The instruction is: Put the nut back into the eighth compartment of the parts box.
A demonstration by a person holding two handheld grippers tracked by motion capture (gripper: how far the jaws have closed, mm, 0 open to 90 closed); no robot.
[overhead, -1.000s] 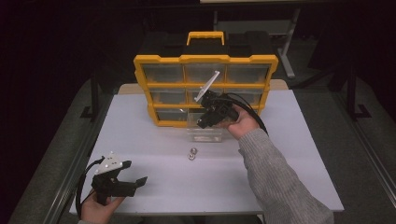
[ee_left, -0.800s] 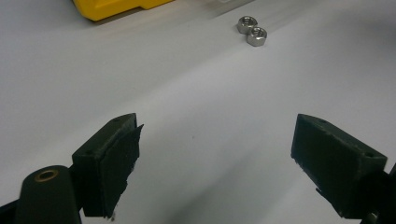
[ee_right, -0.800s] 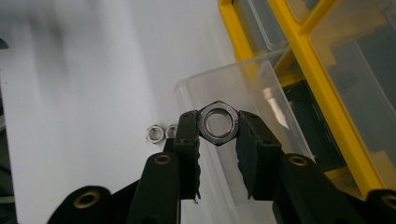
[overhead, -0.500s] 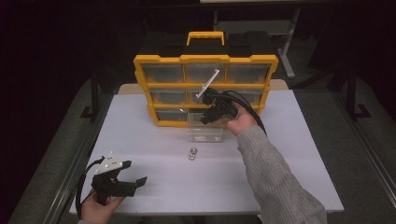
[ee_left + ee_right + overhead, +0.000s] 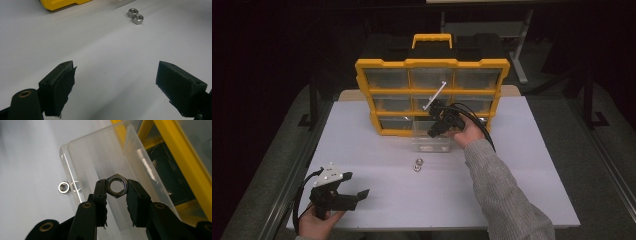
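My right gripper [image 5: 117, 187], jaws clamped on 1 nut [image 5: 117, 186], has sunk over the clear drawer [image 5: 100, 157], ready to drop it.

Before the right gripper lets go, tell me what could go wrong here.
The right gripper pinches the hex nut only by its edges, so it may twist out. The clear drawer is narrow and pulled out of the yellow organizer; a drop near its rim could bounce onto the table, where two loose nuts already lie.
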